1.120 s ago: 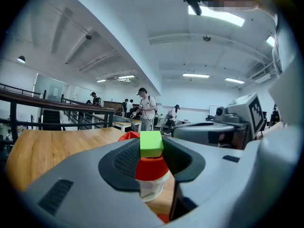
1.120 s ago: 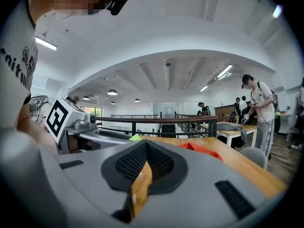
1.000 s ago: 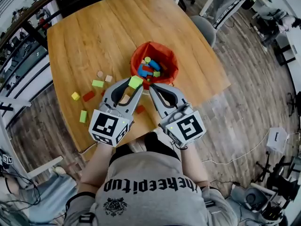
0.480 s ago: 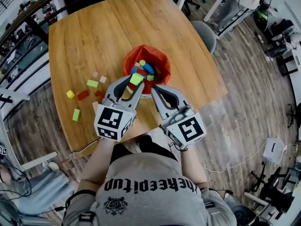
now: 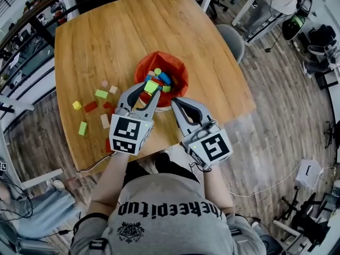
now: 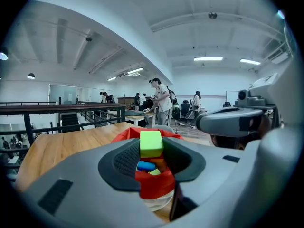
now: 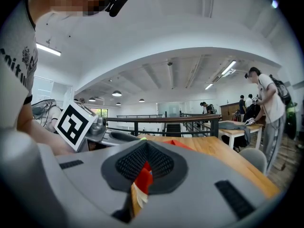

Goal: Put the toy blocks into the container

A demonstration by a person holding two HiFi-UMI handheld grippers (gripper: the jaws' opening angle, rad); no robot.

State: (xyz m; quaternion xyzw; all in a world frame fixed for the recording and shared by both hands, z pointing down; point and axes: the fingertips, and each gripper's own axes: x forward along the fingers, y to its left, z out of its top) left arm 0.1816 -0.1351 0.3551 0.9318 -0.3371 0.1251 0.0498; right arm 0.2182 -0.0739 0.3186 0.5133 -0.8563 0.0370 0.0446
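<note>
My left gripper (image 5: 150, 89) pinches a green block (image 6: 151, 143) above the red container's (image 5: 179, 71) 7 o'clock rim. My right gripper (image 5: 174, 101), at its 6 o'clock, is closed and empty. Loose blocks (image 5: 101, 93) lie on the table (image 5: 106, 36) toward 9 o'clock. My shirt print is upside down and only partly legible: "keepit".

Closed claw (image 7: 146, 146) before red container (image 7: 144, 177)

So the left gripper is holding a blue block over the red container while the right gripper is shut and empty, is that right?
Not quite: the block in the left gripper is green, not blue, as the left gripper view shows. It is over the red container, and the right gripper is shut and empty.
</note>
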